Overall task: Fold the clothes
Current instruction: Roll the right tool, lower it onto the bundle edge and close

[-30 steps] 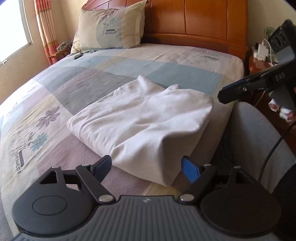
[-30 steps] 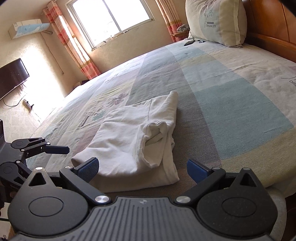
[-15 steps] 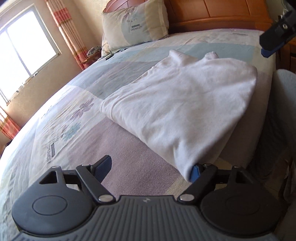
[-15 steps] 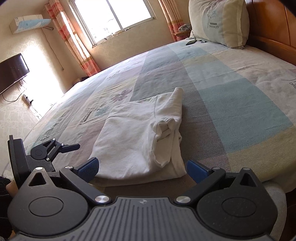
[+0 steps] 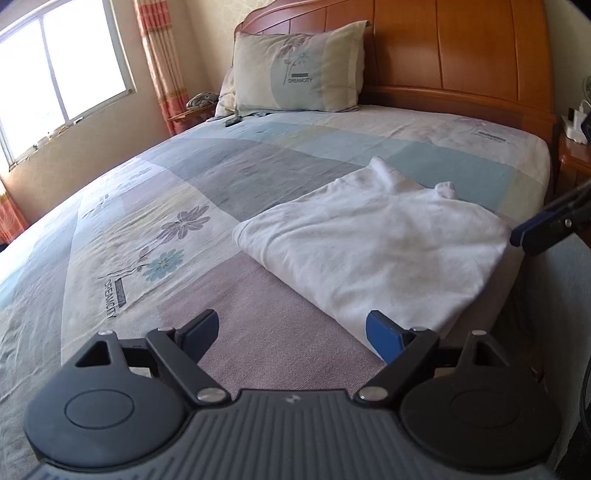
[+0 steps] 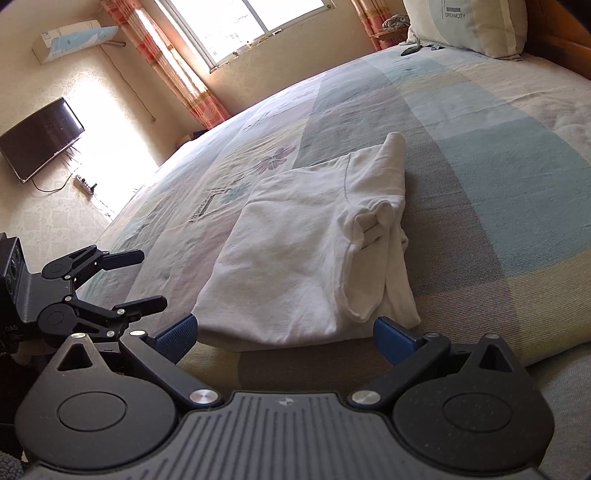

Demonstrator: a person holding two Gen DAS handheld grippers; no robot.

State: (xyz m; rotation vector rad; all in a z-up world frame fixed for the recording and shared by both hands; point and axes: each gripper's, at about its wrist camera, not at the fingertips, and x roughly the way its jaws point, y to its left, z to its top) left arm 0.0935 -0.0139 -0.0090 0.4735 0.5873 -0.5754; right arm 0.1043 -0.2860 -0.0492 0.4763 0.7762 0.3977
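A white garment (image 5: 373,251) lies folded into a rough rectangle near the bed's near edge; in the right wrist view the same garment (image 6: 306,254) shows a tucked sleeve on its right side. My left gripper (image 5: 295,332) is open and empty, low over the bedspread just left of the garment's near corner. My right gripper (image 6: 286,338) is open and empty, straddling the garment's near edge without touching it. The left gripper (image 6: 147,280) also appears at the left of the right wrist view, and one finger of the right gripper (image 5: 546,229) enters the left wrist view at the right.
The bed (image 5: 155,221) has a patchwork floral spread, a pillow (image 5: 295,70) and a wooden headboard (image 5: 443,48). A small dark object (image 5: 232,122) lies by the pillow. A nightstand (image 5: 572,147) stands at right. A wall TV (image 6: 38,138), window (image 6: 236,22) and air conditioner (image 6: 74,37) are across the room.
The left gripper has drawn back and swung left, so the garment's corner no longer lies over its right finger. The right gripper has come closer to the garment's near edge.
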